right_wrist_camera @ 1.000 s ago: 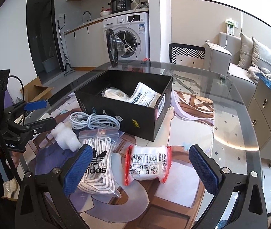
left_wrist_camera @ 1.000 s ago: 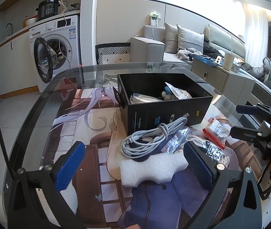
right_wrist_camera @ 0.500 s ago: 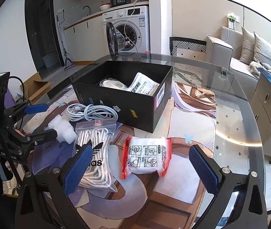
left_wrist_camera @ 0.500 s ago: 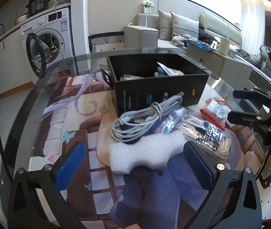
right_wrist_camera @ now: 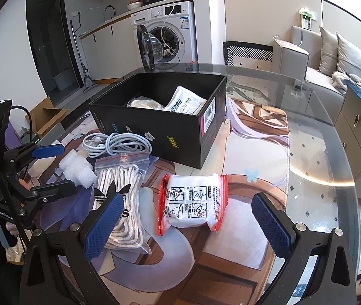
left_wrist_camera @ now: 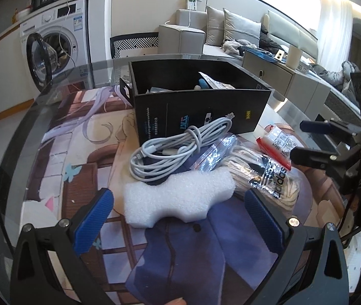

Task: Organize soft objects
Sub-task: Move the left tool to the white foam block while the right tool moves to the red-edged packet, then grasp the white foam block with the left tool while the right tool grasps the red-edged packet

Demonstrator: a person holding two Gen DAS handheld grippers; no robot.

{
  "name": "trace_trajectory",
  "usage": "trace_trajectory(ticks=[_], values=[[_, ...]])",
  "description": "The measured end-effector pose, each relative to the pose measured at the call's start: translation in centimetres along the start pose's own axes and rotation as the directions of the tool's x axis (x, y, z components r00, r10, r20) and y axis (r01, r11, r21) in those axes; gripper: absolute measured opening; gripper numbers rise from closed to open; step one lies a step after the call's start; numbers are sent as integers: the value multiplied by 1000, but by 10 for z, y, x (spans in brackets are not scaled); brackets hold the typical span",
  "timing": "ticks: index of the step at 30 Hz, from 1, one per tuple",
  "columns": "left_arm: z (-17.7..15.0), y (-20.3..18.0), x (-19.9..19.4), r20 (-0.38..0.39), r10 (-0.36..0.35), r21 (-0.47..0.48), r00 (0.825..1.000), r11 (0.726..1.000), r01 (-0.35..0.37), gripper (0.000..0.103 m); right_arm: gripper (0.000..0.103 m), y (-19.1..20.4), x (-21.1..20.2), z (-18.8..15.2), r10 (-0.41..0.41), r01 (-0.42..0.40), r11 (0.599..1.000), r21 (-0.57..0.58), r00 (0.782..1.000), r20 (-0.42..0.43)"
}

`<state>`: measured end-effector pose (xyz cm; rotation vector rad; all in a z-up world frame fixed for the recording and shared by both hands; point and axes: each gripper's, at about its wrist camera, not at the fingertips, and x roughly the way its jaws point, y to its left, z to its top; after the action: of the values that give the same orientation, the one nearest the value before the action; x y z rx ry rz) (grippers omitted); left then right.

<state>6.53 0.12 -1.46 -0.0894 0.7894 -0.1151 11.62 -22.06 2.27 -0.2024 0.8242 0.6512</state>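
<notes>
**Both claws spread over the pile in front of the box**

The white foam piece is lumpy, notched along its near edge, and lies on the printed mat toward my side of the glass table. My left claw is spread wide around it, pads to either side, gripping nothing. Behind the foam sits a coiled white cable, then the black box.

My right claw is likewise released, hovering over a red-edged white packet; the bagged white laces lie just beside its left finger.

The right view shows inside the box: a white pouch and a pale roll. The left view catches only the pouch's corner and something blue I cannot identify.
</notes>
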Motion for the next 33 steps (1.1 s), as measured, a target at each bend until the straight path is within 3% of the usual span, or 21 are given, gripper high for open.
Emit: trace_trajectory(ticks=[13,28,33], values=[[2,9,16,-53,-10,-131,999,991,3,103,102,-16,24,-2,-73,83,990,116,993,-89],[2,7,22,-83,25,-127,996,991,-35,103,102,-14,26,-7,-74,83,991,105,993,-88],[2,6,22,-74,18,-122,997,992,-27,100,90,-10,25,-6,-66,73,994,82,995,-79]])
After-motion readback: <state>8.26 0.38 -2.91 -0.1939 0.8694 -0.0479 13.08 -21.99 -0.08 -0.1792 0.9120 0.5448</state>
